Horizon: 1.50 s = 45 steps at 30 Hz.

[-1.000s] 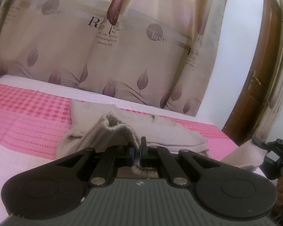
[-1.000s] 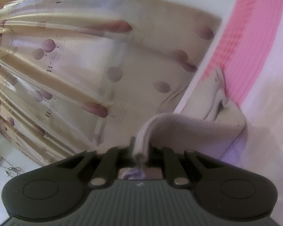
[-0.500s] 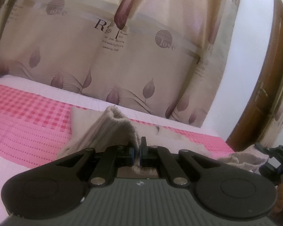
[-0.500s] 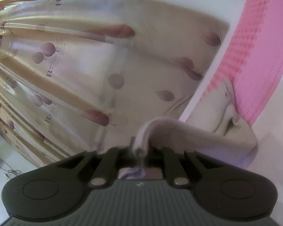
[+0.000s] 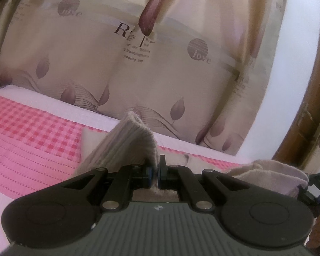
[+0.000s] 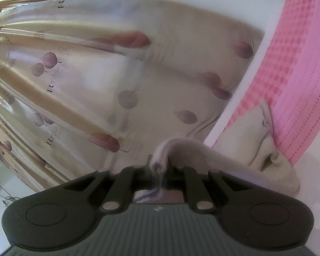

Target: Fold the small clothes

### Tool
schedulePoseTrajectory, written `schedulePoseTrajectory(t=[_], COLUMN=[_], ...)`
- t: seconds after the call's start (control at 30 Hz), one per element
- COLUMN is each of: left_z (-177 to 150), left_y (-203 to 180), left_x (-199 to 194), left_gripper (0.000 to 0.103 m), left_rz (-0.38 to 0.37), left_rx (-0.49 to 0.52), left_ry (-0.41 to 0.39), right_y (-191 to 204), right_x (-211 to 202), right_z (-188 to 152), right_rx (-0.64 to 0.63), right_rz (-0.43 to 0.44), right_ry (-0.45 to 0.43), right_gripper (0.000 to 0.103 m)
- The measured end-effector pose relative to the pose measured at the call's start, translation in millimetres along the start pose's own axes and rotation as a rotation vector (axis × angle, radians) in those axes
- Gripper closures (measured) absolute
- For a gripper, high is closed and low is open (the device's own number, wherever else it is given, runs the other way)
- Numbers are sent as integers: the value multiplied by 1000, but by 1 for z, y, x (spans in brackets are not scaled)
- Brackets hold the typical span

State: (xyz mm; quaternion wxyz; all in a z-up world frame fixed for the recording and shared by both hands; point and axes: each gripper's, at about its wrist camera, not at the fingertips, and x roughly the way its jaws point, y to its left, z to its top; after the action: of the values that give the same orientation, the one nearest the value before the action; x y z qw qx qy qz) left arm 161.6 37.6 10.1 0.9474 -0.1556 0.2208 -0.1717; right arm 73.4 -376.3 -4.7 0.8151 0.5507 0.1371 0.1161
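Holding a beige garment (image 5: 128,147) up off the bed (image 5: 32,140), both grippers are clamped on its edge: left gripper (image 5: 155,170) pinching a ribbed fold, right gripper (image 6: 159,170) pinching another corner. The rest drapes onto the bed, just in front of the curtain (image 5: 138,64).

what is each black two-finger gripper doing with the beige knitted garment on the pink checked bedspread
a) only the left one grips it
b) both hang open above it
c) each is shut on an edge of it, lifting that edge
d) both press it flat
c: the left gripper and the right gripper each pinch a raised edge of the beige knitted garment, whose rest trails down to the pink checked bedspread.
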Motion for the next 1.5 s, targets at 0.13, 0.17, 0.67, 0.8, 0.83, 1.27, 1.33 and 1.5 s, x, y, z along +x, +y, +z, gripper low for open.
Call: schedulePoseTrajectory(t=[0.13, 0.17, 0.67, 0.8, 0.83, 1.27, 1.33, 1.5], left_z=[4, 6, 15, 16, 15, 6, 4, 5], left_y=[1, 1, 11, 13, 13, 32, 34, 42], left_x=[12, 16, 73, 89, 93, 142, 148, 158], left_gripper=[100, 100, 100, 100, 99, 99, 98, 94], left_rz=[14, 20, 105, 125, 131, 193, 202, 216], left_rx=[-9, -7, -3, 3, 5, -11, 0, -7], left_ry=[-4, -6, -3, 5, 8, 70, 71, 76], right_y=[-2, -3, -30, -41, -44, -90, -94, -104], right_x=[10, 13, 61, 72, 75, 117, 123, 133], right_z=[6, 8, 26, 28, 29, 33, 34, 37], right_rx=[-30, -31, 1, 12, 14, 58, 51, 49], right_rz=[-24, -27, -84, -107, -115, -219, -234, -243], right_ry=[-3, -1, 1, 4, 3, 19, 22, 24], right_gripper=[95, 95, 95, 95, 95, 95, 95, 92])
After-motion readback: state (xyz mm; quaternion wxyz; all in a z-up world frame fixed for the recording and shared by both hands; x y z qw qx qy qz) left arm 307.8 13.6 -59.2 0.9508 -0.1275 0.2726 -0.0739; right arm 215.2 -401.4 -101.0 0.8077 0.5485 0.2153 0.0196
